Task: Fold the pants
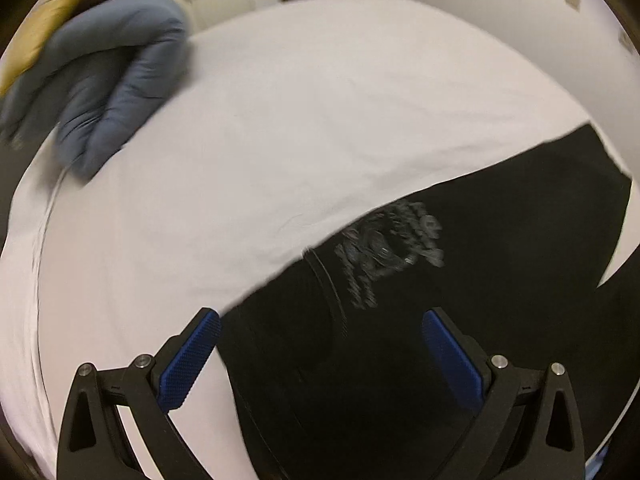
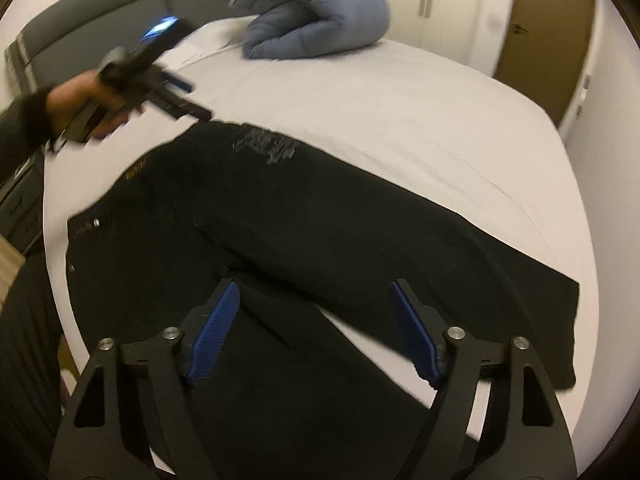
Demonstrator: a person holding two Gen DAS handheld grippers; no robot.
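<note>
Jaws stand apart on both grippers, with nothing pinched between the blue pads. Seen from its own camera, the left gripper hangs above the upper part of the black pants, near the edge where dark cloth meets the white bed sheet; a blurred grey print on the fabric shows just beyond its fingertips. From the right wrist view the same gripper appears at the far left, held in a person's hand over the far edge of the pants by the waist — too blurred there to judge its spread. The right gripper hovers over the crotch area, where the two legs part, its pads clear of the cloth. Laid flat across the bed, the pants have the waistband with its metal button toward the left and the legs running to the right, the far leg ending in a hem near the mattress edge. A rolled blue-grey duvet rests at the head of the bed, well apart from the pants, before a grey headboard.
</note>
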